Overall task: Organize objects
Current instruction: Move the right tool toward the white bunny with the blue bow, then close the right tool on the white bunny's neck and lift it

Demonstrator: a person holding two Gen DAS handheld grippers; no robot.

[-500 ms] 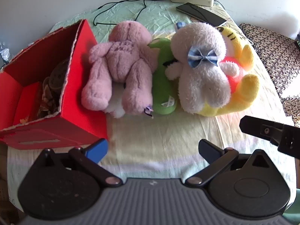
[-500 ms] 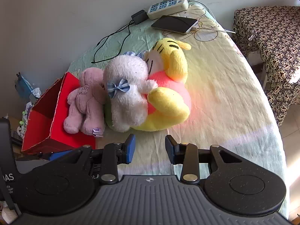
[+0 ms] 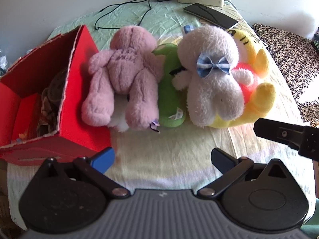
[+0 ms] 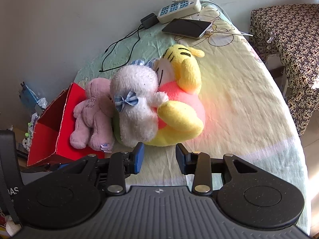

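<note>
Since half a second ago almost nothing has shifted: the toys lie as they did, and the right gripper [image 4: 159, 155] has only edged a little nearer the pile. Its jaws stand partly apart with nothing between them, just short of the white toy [image 4: 137, 103] with the blue bow. The left gripper [image 3: 162, 158] hangs released, jaws spread wide and empty over bare cloth in front of the toys. On the table [image 3: 171, 159] the pink bear [image 3: 123, 75] lies face down against the side of the red box [image 3: 77, 119]. A green toy [image 3: 169, 91] is wedged between it and the white one, which leans on a yellow and pink toy [image 4: 179, 111]. A phone [image 4: 187, 27] and power strip [image 4: 179, 7] lie at the far edge.
</note>
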